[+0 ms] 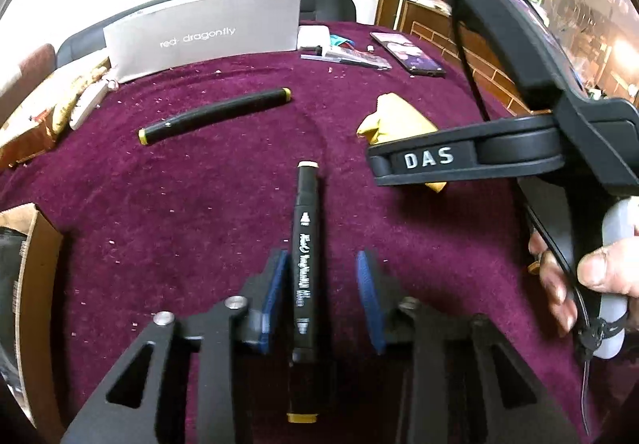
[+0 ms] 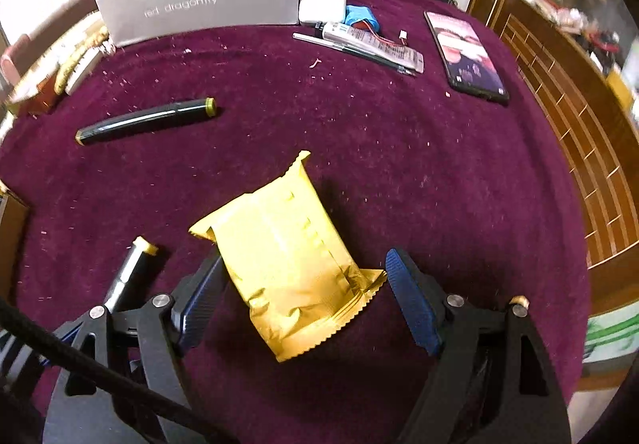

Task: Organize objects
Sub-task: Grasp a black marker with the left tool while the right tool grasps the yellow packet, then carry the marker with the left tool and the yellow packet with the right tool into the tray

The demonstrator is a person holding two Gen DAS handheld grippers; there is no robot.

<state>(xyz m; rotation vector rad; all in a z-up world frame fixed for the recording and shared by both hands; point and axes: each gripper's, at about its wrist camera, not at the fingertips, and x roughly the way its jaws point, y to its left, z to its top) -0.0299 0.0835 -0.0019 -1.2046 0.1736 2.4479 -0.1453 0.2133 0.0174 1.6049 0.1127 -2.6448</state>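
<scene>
My left hand-held gripper is spread wide, straddling a black marker lying on the worktop. My right hand-held gripper is released around the yellow packet. Second marker at 10 o'clock.

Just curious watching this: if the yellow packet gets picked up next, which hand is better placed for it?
The right. Its hand-held gripper is open with the yellow packet already lying between its fingers. The left hand-held gripper is open around a black marker instead, with the packet off to its right.
</scene>
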